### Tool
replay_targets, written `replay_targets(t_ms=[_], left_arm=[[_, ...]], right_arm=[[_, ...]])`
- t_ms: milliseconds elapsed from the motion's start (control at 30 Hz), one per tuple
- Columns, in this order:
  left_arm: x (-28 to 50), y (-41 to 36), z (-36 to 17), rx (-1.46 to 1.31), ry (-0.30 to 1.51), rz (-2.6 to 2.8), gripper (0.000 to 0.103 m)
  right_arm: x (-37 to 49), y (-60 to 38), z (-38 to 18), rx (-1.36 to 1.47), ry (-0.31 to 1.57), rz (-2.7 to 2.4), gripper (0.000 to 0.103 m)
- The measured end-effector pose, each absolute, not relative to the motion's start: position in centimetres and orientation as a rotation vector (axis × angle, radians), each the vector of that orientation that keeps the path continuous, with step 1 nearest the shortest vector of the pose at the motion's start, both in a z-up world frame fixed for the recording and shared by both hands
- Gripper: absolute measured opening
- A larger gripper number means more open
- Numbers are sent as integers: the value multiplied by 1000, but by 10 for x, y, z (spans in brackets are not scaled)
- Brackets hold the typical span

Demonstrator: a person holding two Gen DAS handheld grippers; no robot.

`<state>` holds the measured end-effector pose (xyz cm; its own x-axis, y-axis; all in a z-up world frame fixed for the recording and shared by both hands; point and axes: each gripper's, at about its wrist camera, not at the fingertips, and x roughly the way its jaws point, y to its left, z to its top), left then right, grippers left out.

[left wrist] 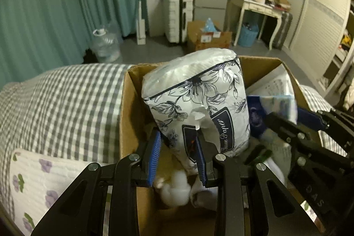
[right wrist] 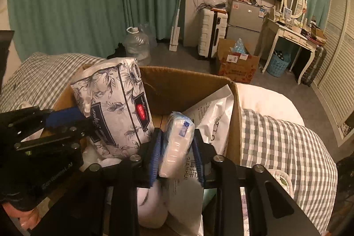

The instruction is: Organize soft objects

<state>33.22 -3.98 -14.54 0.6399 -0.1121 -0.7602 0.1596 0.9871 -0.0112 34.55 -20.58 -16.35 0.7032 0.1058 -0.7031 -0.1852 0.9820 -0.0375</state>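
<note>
An open cardboard box (left wrist: 125,103) (right wrist: 188,75) stands on the bed. My left gripper (left wrist: 177,136) (right wrist: 66,121) is shut on the lower corner of a floral tissue pack (left wrist: 194,92) (right wrist: 110,98), which stands tilted inside the box at its left. A small blue-and-white tissue pack (right wrist: 177,143) (left wrist: 278,103) stands upright between the pads of my right gripper (right wrist: 177,134) (left wrist: 285,123); the jaws look slack around it, inside the box at its right. White plush items (left wrist: 174,189) lie on the box floor under the fingers.
A white printed bag (right wrist: 213,116) leans on the box's right wall. A grey checked bedcover (left wrist: 66,98) (right wrist: 283,147) surrounds the box, with a floral quilt (left wrist: 39,174) at near left. On the floor beyond are a water jug (right wrist: 136,43), a suitcase (right wrist: 211,34) and another carton (right wrist: 237,68).
</note>
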Motion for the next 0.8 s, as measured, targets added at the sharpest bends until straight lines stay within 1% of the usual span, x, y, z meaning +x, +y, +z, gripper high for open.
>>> replay_targets(t_ms=[33,100,133,167,200,267,300,333,367,433,567,600,633,700,733,767,800], left_arm=[[331,-40,-142,56,861,-152,32],[328,-38,-135,48,850,-152,32],[325,-37,-131,45,847,-156,36],[324,-37,-128,45,846,-153,42],[322,-37,-125,46,841,-147,44],[315,-34,-112,43,812,-140,54],[312,-33,-105,39,796,-140,58],[308,-31,-98,33,781,-141,63],[307,-29,-93,28,769,-140,67],[297,-26,-75,19,735,-137,69],[277,-20,-46,14,683,-136,69],[272,-19,-38,14,668,-134,69],[264,-17,-28,15,648,-129,70],[251,-13,-12,17,610,-123,81],[241,-10,-3,14,576,-114,90],[233,-7,4,10,550,-106,92],[225,-3,11,3,522,-100,92]], right_arm=[[343,-206,-163,-110,767,167,42],[331,-205,-158,-111,748,167,52],[325,-205,-156,-109,738,163,52],[321,-207,-151,-103,730,161,52],[319,-209,-146,-98,725,159,52],[311,-214,-133,-87,706,151,53],[306,-213,-127,-85,696,147,53],[301,-216,-118,-80,679,141,55],[297,-215,-111,-78,670,139,56],[286,-216,-95,-73,640,135,61],[262,-216,-59,-81,586,134,64],[255,-215,-50,-83,571,134,68],[248,-214,-41,-85,557,133,75],[232,-210,-23,-91,521,123,84],[223,-208,-13,-93,498,116,88],[213,-207,-3,-93,476,113,90],[204,-207,4,-92,458,115,94]])
